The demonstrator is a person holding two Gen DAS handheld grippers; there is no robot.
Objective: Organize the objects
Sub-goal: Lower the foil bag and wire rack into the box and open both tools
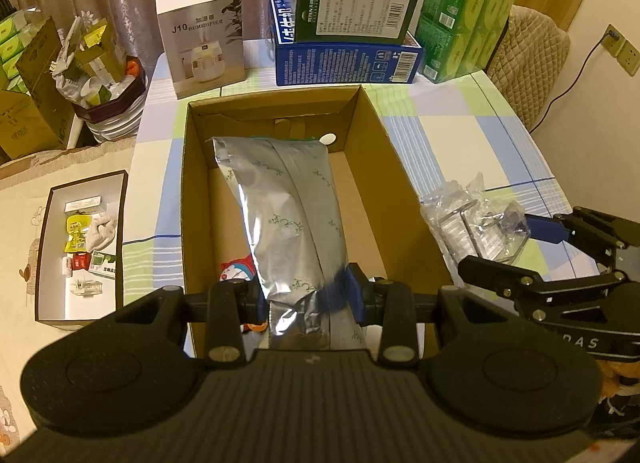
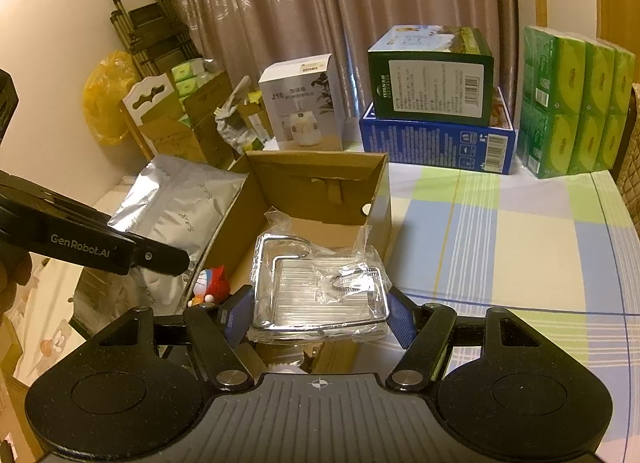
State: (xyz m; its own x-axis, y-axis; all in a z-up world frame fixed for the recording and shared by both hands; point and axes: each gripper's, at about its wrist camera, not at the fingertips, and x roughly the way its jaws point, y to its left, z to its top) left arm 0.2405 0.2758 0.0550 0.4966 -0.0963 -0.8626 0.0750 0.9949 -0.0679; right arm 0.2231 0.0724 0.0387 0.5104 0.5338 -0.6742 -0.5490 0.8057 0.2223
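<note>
Left gripper (image 1: pixel 306 297) is pinching the silver foil bag (image 1: pixel 288 199) over the cardboard box (image 1: pixel 376 131) while the right gripper (image 2: pixel 320 313) is clamping a plastic-wrapped metal rack (image 2: pixel 320 291), which could slide out of its slippery wrap.

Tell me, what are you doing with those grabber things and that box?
A person is tidying things into a cardboard box on the table. The left gripper is shut on a silver pouch, holding it over the box. The right gripper is shut on a clear-wrapped metal rack, held near the box's edge. A small toy already lies inside the box.
</note>
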